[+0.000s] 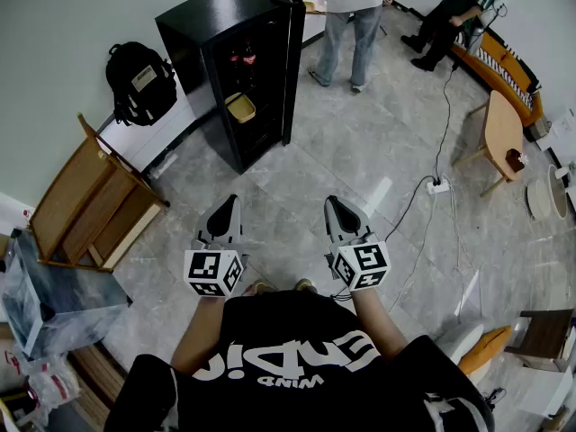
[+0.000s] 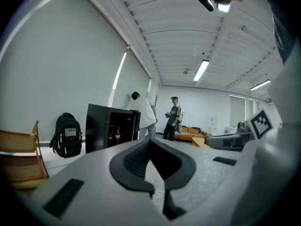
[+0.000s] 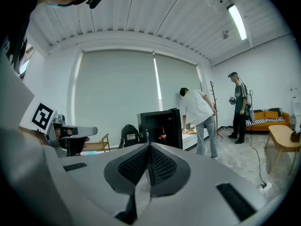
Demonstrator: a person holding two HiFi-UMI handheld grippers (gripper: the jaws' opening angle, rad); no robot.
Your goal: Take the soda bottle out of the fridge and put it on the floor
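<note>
- The left hand-held gripper (image 1: pixel 228 205) has its jaws pressed together with nothing between them. It is held about level, aimed toward the fridge (image 1: pixel 211 21) and well apart from it.
- The right hand-held gripper (image 1: pixel 336 205) is likewise closed and empty, side by side with the left one and equally far from the fridge.
- The black fridge stands on the floor (image 1: pixel 360 151) with its door (image 1: pixel 292 57) swung wide open.
- The soda bottle (image 1: pixel 241 58) stands upright on an upper shelf inside the fridge, with a second bottle just beside it.
- A yellowish container (image 1: pixel 240 107) sits on a lower shelf of the fridge.
- A black backpack (image 1: pixel 139 81) leans against the wall beside the fridge, on the side away from the door.
- A person (image 1: pixel 353 12) stands just beyond the fridge's open door.
</note>
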